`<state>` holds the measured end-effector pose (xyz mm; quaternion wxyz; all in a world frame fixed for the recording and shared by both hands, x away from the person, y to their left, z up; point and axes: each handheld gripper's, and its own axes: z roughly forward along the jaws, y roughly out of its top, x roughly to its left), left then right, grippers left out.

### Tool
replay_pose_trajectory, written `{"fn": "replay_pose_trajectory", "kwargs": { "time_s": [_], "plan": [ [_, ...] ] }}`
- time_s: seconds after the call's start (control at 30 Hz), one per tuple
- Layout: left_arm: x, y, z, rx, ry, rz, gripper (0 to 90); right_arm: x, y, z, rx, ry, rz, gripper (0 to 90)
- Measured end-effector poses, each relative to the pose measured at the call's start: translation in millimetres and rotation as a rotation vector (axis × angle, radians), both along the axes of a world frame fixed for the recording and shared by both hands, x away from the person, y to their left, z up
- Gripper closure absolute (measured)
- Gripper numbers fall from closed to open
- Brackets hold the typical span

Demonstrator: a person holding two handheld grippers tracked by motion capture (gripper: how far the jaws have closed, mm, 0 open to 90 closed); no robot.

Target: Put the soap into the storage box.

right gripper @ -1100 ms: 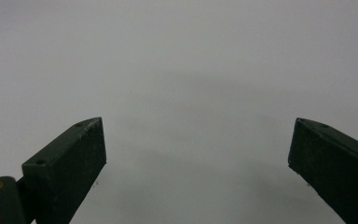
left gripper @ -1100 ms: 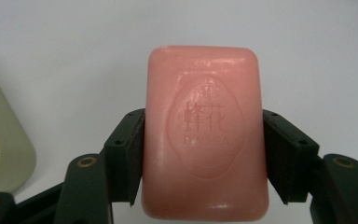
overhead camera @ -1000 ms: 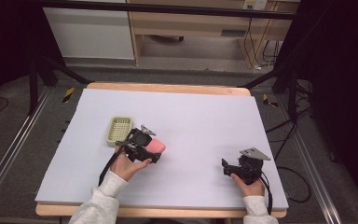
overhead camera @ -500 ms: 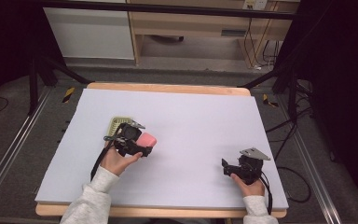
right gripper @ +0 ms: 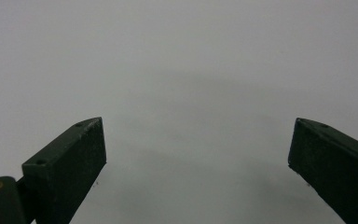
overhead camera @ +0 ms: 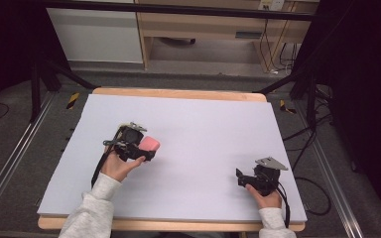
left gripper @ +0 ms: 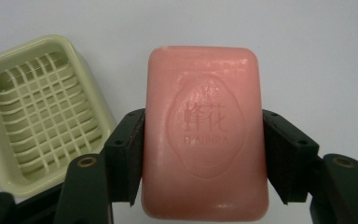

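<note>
While clamped in the left gripper [left gripper: 204, 154], pink soap [left gripper: 205, 130] beside dish [left gripper: 37, 112].

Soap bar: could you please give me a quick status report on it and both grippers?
Left gripper shut on pink soap bar. Right gripper open, holding nothing. Green soap dish beside the soap. Nothing in the way.
</note>
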<state>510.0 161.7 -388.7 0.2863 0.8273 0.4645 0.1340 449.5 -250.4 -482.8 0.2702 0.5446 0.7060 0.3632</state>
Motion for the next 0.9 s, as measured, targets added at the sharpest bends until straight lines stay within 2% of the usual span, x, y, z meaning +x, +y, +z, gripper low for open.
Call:
{"fn": "replay_pose_trajectory", "kwargs": {
  "time_s": [0.33, 0.9],
  "plan": [
    [7.5, 12.6, 2.5, -0.014, -0.004, 0.04, 37.2, 0.0, 0.2, -0.2, -0.004, 0.0, -0.002, 4.5],
    [25.0, 33.6, 2.3, -0.007, -0.011, 0.121, 37.3, 0.1, 0.3, -0.3, -0.005, 0.002, -0.002, 4.5]
  ]
}}
